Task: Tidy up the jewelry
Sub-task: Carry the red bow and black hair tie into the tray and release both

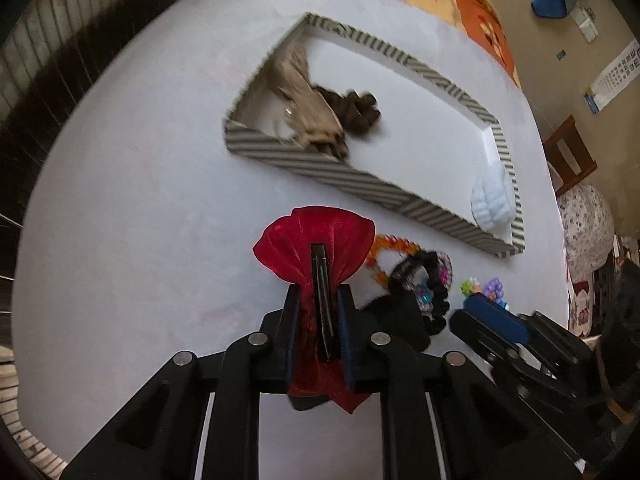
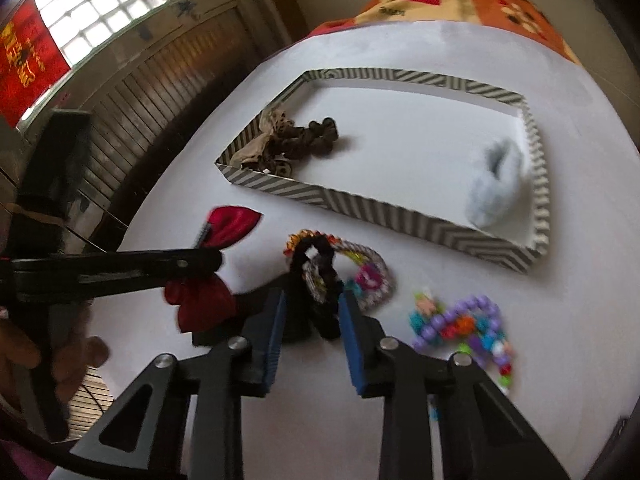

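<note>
Between the left tongs (image 1: 319, 312), clenched on it, sits a red velvet bow hair clip (image 1: 316, 246) at the near middle of the white table (image 1: 140, 200). Just right, the right tongs (image 2: 312, 314) straddle a black scrunchie (image 2: 320, 280), their blue pads not plainly pressing it. Beaded bracelets (image 2: 464, 328) lie right. Farther off, a chevron-striped grey tray (image 2: 400, 208) holds brown scrunchies (image 2: 308, 134) and a pale blue one (image 2: 494, 190).

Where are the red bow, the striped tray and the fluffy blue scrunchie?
Red bow (image 1: 320, 232), left wrist view, on its fanned upper half.
Striped tray (image 2: 384, 208), right wrist view, on its near wall.
Blue scrunchie (image 2: 496, 184), right wrist view, on its fluffy middle.
</note>
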Motion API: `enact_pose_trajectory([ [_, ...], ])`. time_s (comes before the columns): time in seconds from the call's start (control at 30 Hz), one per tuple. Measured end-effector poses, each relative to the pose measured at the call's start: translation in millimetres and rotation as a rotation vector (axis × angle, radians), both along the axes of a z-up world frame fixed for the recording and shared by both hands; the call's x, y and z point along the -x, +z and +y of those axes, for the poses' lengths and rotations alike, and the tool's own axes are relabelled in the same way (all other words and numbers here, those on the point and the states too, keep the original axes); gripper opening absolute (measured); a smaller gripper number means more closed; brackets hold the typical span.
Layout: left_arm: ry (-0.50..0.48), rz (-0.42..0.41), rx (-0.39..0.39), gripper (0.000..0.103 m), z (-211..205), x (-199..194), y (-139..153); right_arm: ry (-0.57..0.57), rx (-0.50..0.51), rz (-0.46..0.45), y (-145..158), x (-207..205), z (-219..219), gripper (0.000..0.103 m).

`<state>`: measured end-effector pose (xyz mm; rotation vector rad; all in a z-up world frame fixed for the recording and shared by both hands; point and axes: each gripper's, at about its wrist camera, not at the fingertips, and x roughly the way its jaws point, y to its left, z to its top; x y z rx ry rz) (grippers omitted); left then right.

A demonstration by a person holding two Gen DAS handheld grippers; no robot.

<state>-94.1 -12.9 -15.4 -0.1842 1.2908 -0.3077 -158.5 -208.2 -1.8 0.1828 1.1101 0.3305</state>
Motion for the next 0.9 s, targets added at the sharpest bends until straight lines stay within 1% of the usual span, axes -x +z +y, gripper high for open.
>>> enact_pose_trajectory([
  [0.1,0.011,0.0,0.003,0.0,5.6,-2.2,1.4,0.009,0.029,0.012,-10.2,-9.0,4.1,0.024],
  [0.2,0.016,0.002,-0.006,0.0,7.8,-2.4,1.3,0.036,0.016,0.033,-21.0,-13.9,6.8,0.011],
  [0.27,0.019,0.0,-0.007,0.0,9.3,-1.5,1.9,0.044,0.03,0.041,-24.2,-13.6,8.1,0.007],
  [0.3,0.023,-0.002,-0.008,0.0,9.3,-0.6,2.4,0.036,0.018,0.033,-20.9,-11.4,5.5,0.005],
  [0.43,0.04,-0.018,-0.006,0.0,14.7,0.5,9.4,-0.001,-0.053,-0.017,7.2,-0.2,-10.6,0.004],
  [0.57,0.042,-0.046,-0.004,0.0,13.8,-0.6,20.8,-0.018,-0.062,-0.077,34.4,8.0,-21.8,0.003],
  [0.63,0.036,-0.058,-0.007,0.0,11.8,-0.5,25.5,-0.008,-0.067,-0.084,41.7,9.0,-24.7,0.003],
  [0.7,0.036,-0.063,-0.001,0.0,10.3,0.0,28.8,0.012,-0.039,-0.08,38.5,5.3,-20.3,0.005],
  [0.73,0.033,-0.065,-0.004,0.0,9.3,0.8,29.5,0.018,-0.028,-0.07,32.9,4.3,-17.2,0.017],
  [0.8,0.03,-0.064,-0.009,0.0,8.2,2.3,29.4,0.041,-0.014,-0.029,17.4,0.1,-8.2,0.031],
  [0.9,0.031,-0.058,-0.015,0.0,9.8,5.3,27.1,0.056,0.004,0.005,-3.0,-4.9,-0.6,0.031],
])
